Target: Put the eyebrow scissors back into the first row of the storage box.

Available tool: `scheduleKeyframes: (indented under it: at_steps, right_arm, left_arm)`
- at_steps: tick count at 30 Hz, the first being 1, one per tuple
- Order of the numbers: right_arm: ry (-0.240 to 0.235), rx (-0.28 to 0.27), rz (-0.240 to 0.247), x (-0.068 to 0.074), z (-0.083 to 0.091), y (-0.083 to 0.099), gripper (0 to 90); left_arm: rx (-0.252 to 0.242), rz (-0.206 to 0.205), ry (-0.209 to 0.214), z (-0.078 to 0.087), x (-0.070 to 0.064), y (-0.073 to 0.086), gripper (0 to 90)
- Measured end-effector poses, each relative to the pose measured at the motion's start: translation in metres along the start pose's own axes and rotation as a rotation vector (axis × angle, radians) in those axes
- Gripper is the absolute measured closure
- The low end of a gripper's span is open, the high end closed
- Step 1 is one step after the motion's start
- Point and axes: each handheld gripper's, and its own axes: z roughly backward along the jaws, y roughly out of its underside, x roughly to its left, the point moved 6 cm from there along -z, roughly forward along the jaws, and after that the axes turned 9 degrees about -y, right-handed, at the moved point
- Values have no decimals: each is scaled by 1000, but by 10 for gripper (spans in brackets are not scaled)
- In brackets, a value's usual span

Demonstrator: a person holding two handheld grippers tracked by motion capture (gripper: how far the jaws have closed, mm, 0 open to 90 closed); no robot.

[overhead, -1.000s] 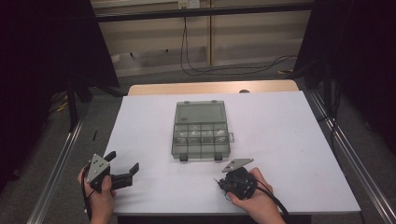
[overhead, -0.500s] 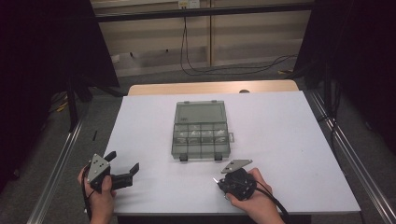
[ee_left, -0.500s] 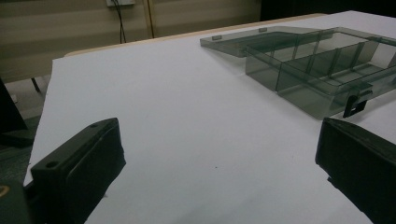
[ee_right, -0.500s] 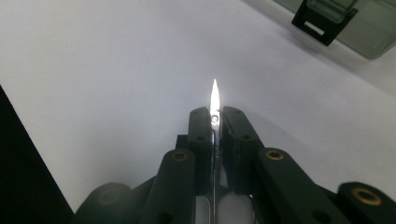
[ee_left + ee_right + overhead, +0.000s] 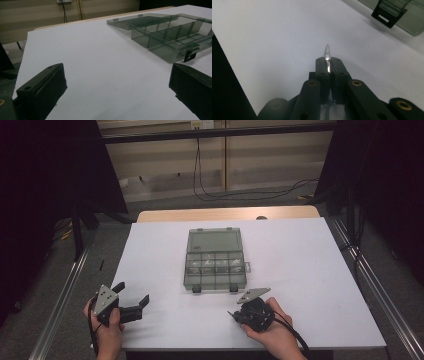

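The left gripper (image 5: 131, 296), held in the person's left hand (image 5: 107, 332) at the near left corner of the white table (image 5: 310, 270), has its two black jaws spread wide with nothing between them, hovering over bare tabletop. The right gripper (image 5: 328, 58), in the right hand (image 5: 272, 332) near the front edge, has its jaws pressed together on one thin, pointed metal piece (image 5: 327, 53) whose shiny tip sticks out past them. One smoky clear compartment box (image 5: 215, 262) lies open at the table's middle, lid flat behind it, two black latches (image 5: 196, 289) on its near side, just beyond the right gripper.
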Motion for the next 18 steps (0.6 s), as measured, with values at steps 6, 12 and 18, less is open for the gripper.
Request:
scheduleKeyframes:
  at_steps: [6,12,18]
  right_arm:
    - [0,13,1,-1,3,-4,882]
    - [13,49,1,-3,1,-5,881]
    - [22,62,-22,-8,1,-4,900]
  left_arm:
    - [1,-2,-1,0,0,0,8]
    - [1,-2,2,0,0,0,8]
    - [4,3,3,0,-1,0,8]
